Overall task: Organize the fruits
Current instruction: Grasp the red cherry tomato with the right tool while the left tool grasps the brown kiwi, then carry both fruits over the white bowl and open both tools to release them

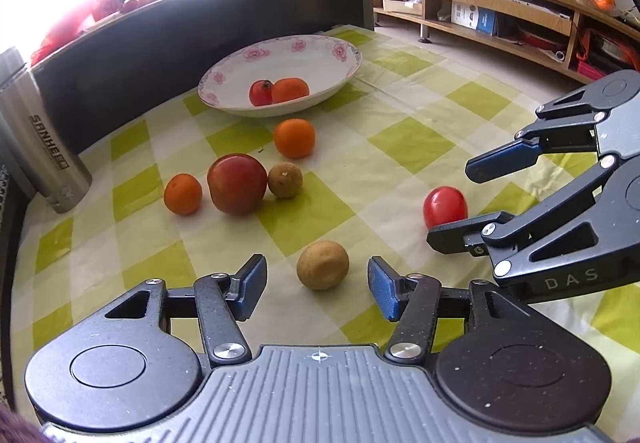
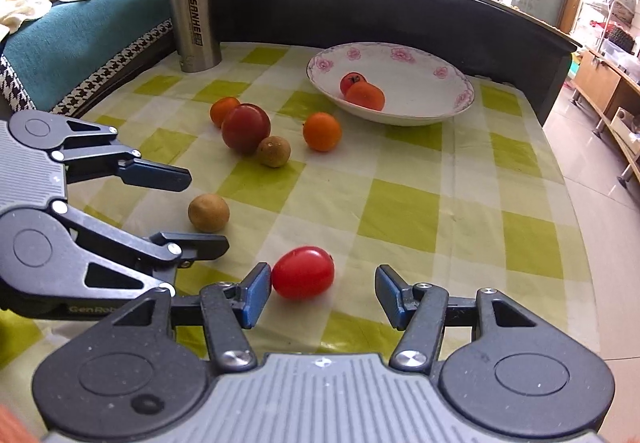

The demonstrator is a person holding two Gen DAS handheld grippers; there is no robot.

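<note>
- The green-and-white checked tablecloth [image 2: 400,211] covers the table and carries all the loose fruit; it looks smooth and a little slick, so round fruit will likely roll if nudged.
- The shallow white ceramic bowl with pink flower print [image 1: 344,61] stands at the far side and already holds one red and one orange fruit, touching each other. It is probably breakable, so fruit should be set in, not dropped.
- The brushed-steel flask [image 2: 194,7] stands upright at the cloth's far left corner; its side reads "SANHE".
- The left gripper [image 1: 318,289] has its jaws spread, with the tan round fruit [image 1: 323,265] lying between the blue pads, touching neither. The fruit looks firm, rough-skinned and light; a hold across its widest part should serve.
- The right gripper [image 2: 320,293] also has its jaws spread. The glossy red oval tomato-like fruit [image 2: 303,272] lies between them, against the left pad and clear of the right one. It looks thin-skinned, soft and slippery, so it wants a gentle squeeze across the middle.
- A large dark-red apple [image 1: 237,183], with a small orange and a second tan fruit beside it, sits mid-cloth; another orange lies just before the bowl.
- The grippers' bodies read "DAS" and "GenRob", the rest cut off.
</note>
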